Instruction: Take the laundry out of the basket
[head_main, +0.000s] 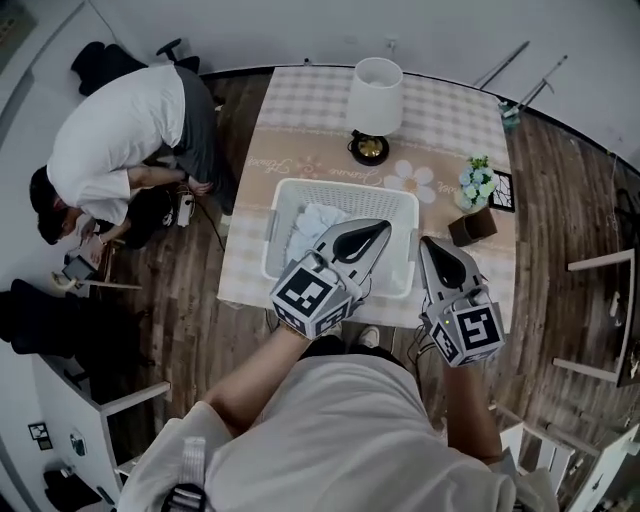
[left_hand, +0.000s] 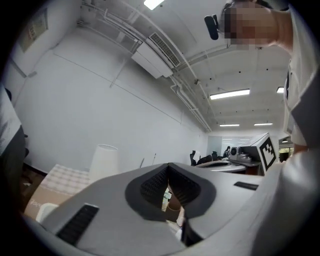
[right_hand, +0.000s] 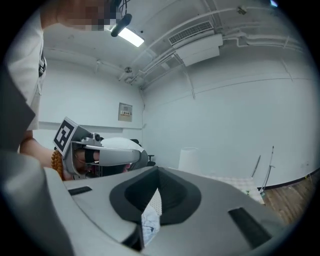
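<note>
A white slatted laundry basket (head_main: 345, 188) stands on the checked table near its front edge. Pale blue and white laundry (head_main: 310, 225) lies in the basket's left half. My left gripper (head_main: 383, 226) hovers over the basket's front right part, jaws shut with nothing between them. My right gripper (head_main: 427, 242) hangs just right of the basket's right wall, also shut and empty. Both point upward: in the left gripper view the left gripper (left_hand: 167, 171) faces wall and ceiling, and so does the right gripper (right_hand: 157, 174) in its own view. Each sees the other beside it.
A white-shaded lamp (head_main: 374, 95) stands behind the basket. A small flower pot (head_main: 476, 182) and a brown box (head_main: 472, 226) sit at the table's right. A person in a white shirt (head_main: 120, 140) crouches on the floor to the left. White chair frames (head_main: 600, 300) stand at right.
</note>
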